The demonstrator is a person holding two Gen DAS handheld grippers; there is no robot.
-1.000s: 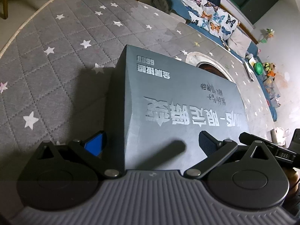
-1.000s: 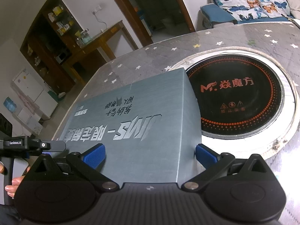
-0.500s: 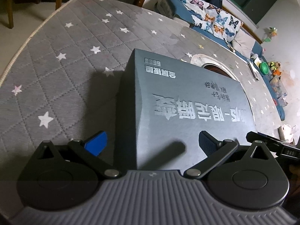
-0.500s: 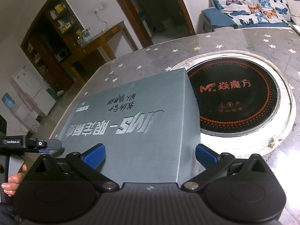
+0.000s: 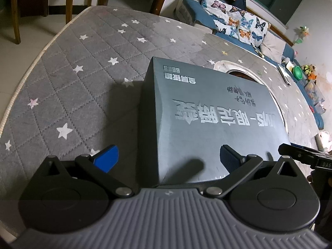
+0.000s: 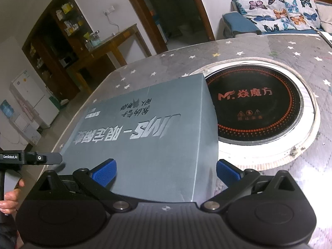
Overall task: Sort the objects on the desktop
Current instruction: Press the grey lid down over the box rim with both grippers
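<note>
A large grey box (image 5: 217, 124) with silver lettering lies flat on the star-patterned table cover (image 5: 72, 83). My left gripper (image 5: 167, 158) is open at the box's near left corner: its left finger (image 5: 105, 158) hangs over the cover beside the box and the other finger is above the lid. In the right wrist view the same box (image 6: 145, 134) fills the middle. My right gripper (image 6: 165, 172) is open at the near right corner, one finger over the lid and the other just off the box's right side. Neither gripper holds anything.
A round black induction hob (image 6: 255, 105) is set into the table just right of the box. The table's piped edge (image 5: 25, 76) curves along the left. A hand (image 6: 10, 197) holds the left gripper's handle. A sofa with butterfly cushions (image 5: 238, 20) stands behind.
The left wrist view has drawn back a little, showing more of the cover and table edge beyond the box. The right view barely shifted. Both grippers stay open.
</note>
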